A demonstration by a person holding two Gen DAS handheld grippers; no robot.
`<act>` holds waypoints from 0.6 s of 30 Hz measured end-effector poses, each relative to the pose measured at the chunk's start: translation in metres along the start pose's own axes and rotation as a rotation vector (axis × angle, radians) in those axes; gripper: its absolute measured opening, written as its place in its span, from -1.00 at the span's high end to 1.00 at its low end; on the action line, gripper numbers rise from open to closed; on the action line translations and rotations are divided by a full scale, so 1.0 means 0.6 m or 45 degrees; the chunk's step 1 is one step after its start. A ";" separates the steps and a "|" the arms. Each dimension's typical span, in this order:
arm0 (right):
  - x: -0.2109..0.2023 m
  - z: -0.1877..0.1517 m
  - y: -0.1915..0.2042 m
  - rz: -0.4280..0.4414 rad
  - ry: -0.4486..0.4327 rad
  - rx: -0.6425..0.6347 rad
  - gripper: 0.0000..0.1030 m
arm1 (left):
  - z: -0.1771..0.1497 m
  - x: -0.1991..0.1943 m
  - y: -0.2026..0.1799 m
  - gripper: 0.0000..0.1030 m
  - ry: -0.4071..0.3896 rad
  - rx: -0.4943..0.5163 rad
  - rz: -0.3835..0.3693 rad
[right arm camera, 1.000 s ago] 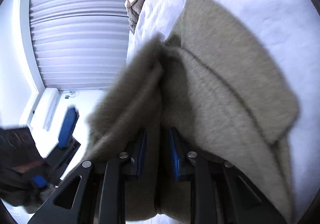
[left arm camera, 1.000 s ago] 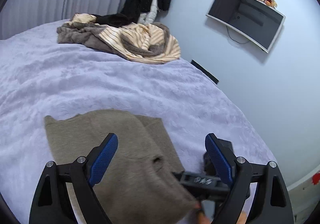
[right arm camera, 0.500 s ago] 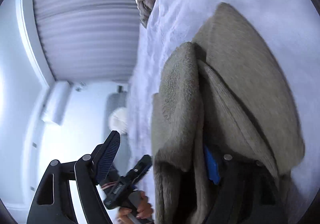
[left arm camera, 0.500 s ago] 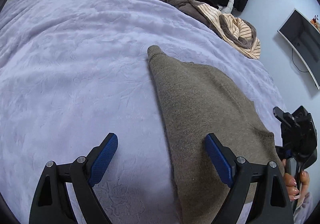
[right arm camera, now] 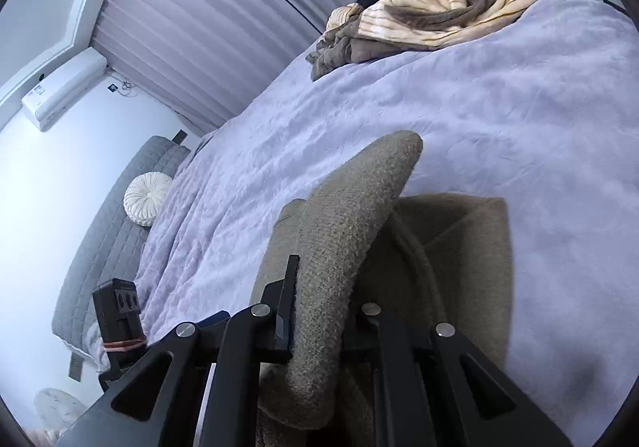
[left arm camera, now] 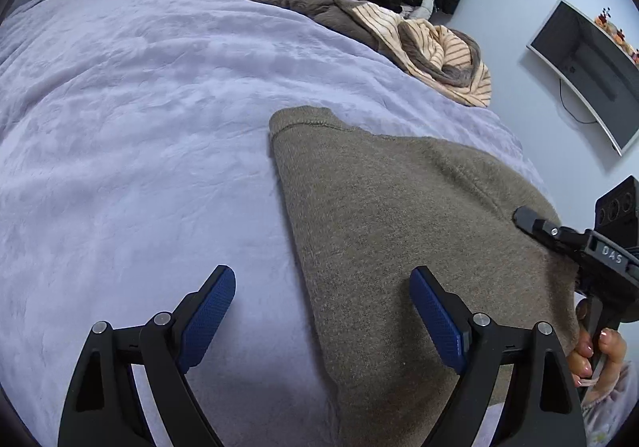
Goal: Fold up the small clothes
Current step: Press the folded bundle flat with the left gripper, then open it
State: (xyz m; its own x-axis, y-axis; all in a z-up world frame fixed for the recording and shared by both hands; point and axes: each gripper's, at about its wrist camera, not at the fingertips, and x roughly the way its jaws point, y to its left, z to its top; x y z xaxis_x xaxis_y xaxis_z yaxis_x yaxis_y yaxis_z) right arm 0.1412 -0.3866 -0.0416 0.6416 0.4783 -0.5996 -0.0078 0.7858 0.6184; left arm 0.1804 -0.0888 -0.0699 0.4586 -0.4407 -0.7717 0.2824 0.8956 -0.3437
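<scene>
On the right gripper (left arm camera: 523, 216) I read the white letters "DAS". Its jaws are closing, and a rolled fold of the brown sweater (left arm camera: 399, 231) stands between them, seemingly pinched. My left gripper (left arm camera: 323, 311) is released, its blue pads wide apart over the sweater's left edge. The sweater lies on the lilac bedcover (left arm camera: 139, 135), near the bed's right border. Much free cover remains on the left; a clothes pile (left arm camera: 403, 36) sits far behind.

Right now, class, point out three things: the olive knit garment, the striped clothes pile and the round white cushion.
olive knit garment (left arm camera: 399, 215), left wrist view, its flat middle.
striped clothes pile (left arm camera: 435, 52), left wrist view, striped fabric.
round white cushion (right arm camera: 144, 198), right wrist view, its centre.
</scene>
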 end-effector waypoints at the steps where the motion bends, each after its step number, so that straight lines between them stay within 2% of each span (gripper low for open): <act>1: 0.004 -0.009 -0.025 -0.037 0.028 0.055 0.72 | -0.004 0.012 -0.005 -0.74 0.028 0.013 0.009; 2: 0.013 -0.019 -0.054 -0.066 0.064 0.130 0.72 | -0.009 0.024 -0.008 -0.74 0.054 0.017 0.024; 4: 0.032 -0.043 -0.100 -0.043 0.152 0.249 0.65 | -0.021 0.034 -0.003 -0.74 0.082 -0.017 0.026; 6: 0.023 -0.061 -0.122 -0.002 0.129 0.316 0.49 | -0.026 0.031 0.007 -0.74 0.093 -0.050 -0.005; 7: 0.017 -0.063 -0.126 0.010 0.119 0.327 0.48 | -0.027 0.029 0.011 -0.74 0.107 -0.049 -0.003; 9: 0.004 -0.067 -0.125 -0.007 0.118 0.325 0.40 | -0.025 0.023 0.017 -0.74 0.126 -0.035 -0.001; 14: -0.038 -0.086 -0.110 -0.059 0.093 0.297 0.35 | -0.036 -0.004 0.019 -0.74 0.144 -0.025 -0.028; 16: -0.069 -0.100 -0.102 -0.100 0.047 0.276 0.20 | -0.046 -0.019 0.017 -0.74 0.143 0.000 -0.053; 18: -0.106 -0.116 -0.088 -0.087 -0.002 0.226 0.16 | -0.057 -0.032 0.015 -0.74 0.155 0.023 -0.060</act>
State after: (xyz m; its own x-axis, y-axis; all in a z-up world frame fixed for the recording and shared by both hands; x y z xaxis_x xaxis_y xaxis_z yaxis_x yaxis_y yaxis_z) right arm 0.0471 -0.4314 -0.0715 0.6374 0.4253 -0.6425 0.1714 0.7347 0.6564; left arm 0.1455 -0.0703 -0.0765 0.3388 -0.4706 -0.8147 0.3170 0.8724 -0.3721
